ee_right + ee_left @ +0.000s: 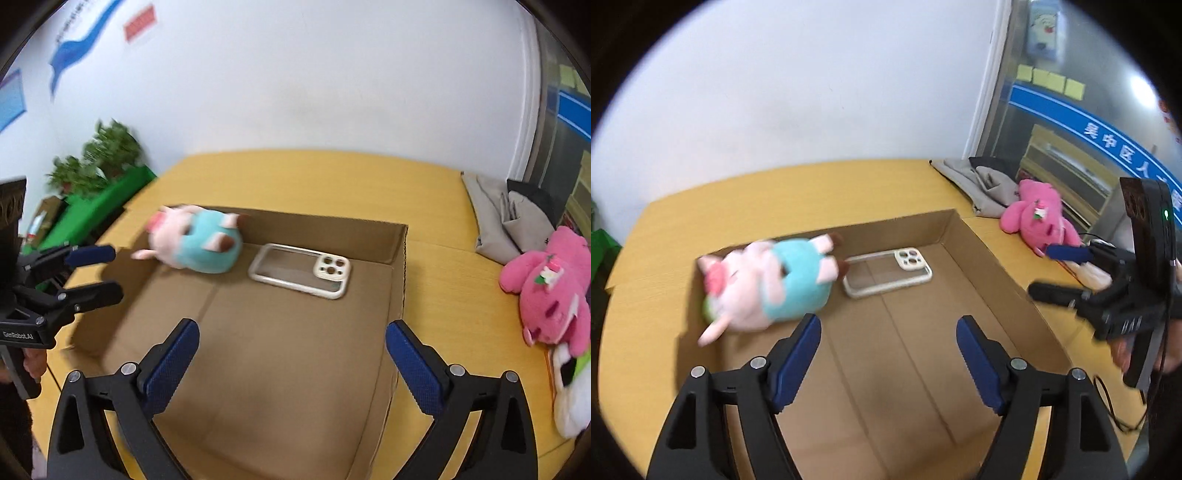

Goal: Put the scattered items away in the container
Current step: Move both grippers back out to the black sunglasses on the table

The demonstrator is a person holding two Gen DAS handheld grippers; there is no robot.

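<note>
Cardboard box [400,280] already has pig plush [199,245] and phone case [301,275]; your left gripper [888,345] and right gripper [291,350] both hang released, empty. Pink bear [546,291] sits far right, easy to shove off the table [332,177].

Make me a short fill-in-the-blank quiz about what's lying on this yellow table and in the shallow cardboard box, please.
1. The pink pig plush in a turquoise outfit lies inside the shallow brown cardboard ____.
2. The clear phone case with a cream rim lies in the box to the ____ of the pig in both views.
3. The bright pink plush bear lies ____ the box, on the yellow table.
4. Both the left gripper and the right gripper are open and hold ____.

Missing words: box; right; outside; nothing
</note>
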